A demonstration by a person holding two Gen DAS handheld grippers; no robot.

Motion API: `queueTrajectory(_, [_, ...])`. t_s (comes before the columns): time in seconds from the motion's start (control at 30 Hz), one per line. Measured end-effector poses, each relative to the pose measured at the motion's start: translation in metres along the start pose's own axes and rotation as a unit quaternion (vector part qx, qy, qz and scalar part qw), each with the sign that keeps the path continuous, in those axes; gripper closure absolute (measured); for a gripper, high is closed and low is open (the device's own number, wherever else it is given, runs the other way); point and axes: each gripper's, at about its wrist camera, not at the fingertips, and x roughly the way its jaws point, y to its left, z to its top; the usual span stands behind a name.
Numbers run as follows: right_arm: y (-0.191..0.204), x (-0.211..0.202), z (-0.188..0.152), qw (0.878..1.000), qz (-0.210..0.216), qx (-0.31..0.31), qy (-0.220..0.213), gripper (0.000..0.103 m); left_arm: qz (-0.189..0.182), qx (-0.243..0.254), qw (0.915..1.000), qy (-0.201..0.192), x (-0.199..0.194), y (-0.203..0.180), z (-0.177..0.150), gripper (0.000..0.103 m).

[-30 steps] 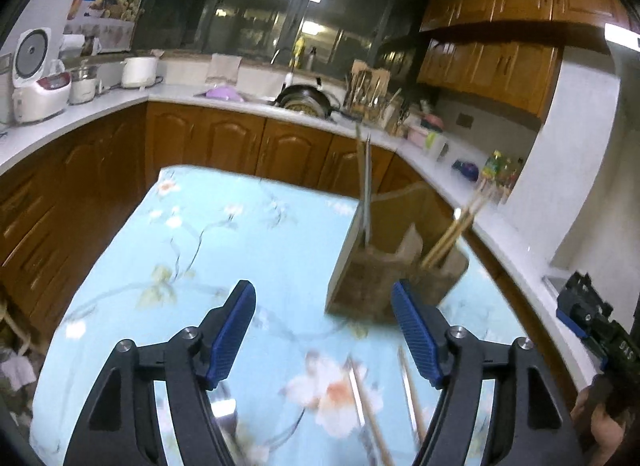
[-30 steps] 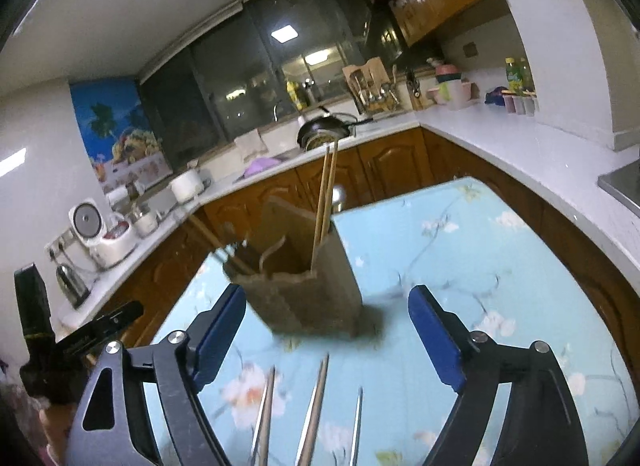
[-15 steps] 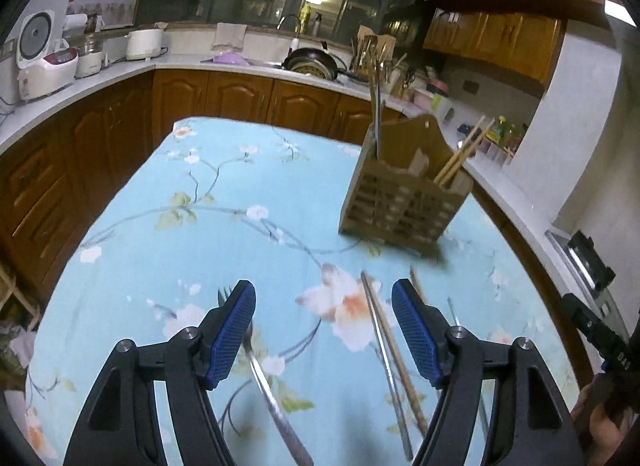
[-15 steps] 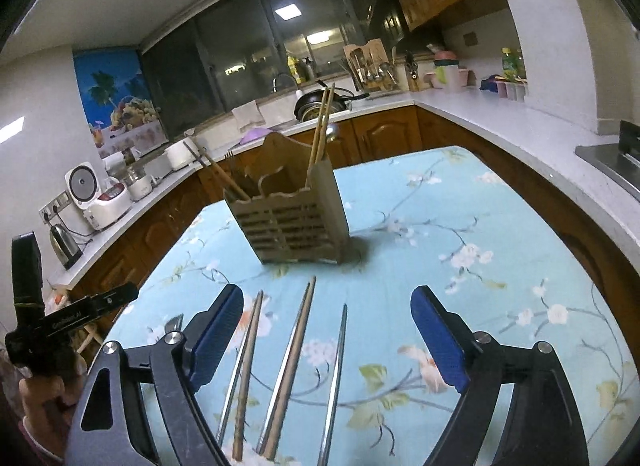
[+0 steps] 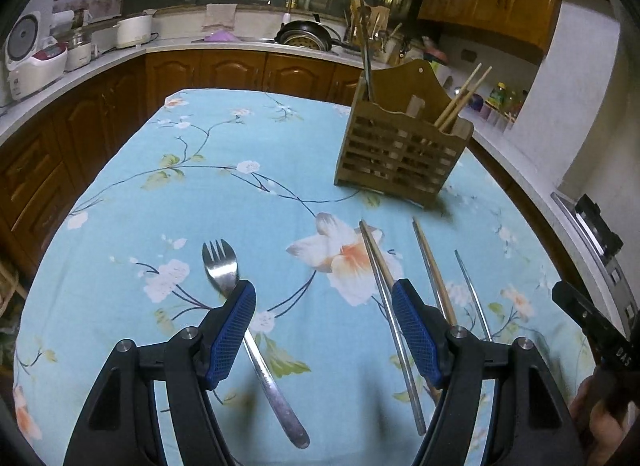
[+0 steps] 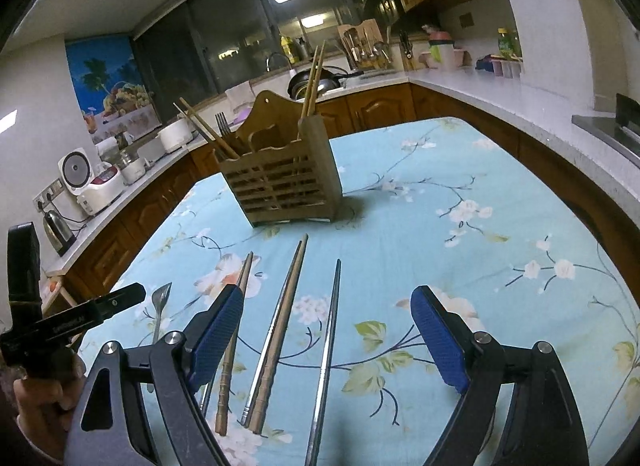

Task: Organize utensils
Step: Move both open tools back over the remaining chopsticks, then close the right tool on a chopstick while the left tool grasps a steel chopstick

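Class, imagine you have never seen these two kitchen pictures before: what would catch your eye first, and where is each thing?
First comes the wooden utensil holder standing upright toward the far end of the flowered blue tablecloth, with chopsticks already poking out of it. Next are the loose chopsticks lying side by side on the cloth in front of it, with a metal fork lying to their left. Both grippers, left and right, hover with open jaws, holding nothing.
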Motion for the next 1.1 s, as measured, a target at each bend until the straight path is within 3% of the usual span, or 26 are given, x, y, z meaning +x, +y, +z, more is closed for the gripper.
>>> queueTrajectory(0.73, [-0.007,0.029,0.003,0.999,-0.005,0.009,0.04,0.018,0.007,0.068,0.9938,0.088,0.075,-0.043,0.007,0.036])
queueTrajectory(0.93, [-0.008,0.047,0.004,0.998,-0.007,0.006,0.067,0.041,0.016,0.081,0.9902,0.113,0.103,-0.049,0.009,0.051])
queueTrajectory(1.1, [-0.006,0.066,0.005,0.996,-0.007,0.0,0.092,0.052,0.016,0.081,0.9903,0.111,0.117,-0.047,0.016,0.052])
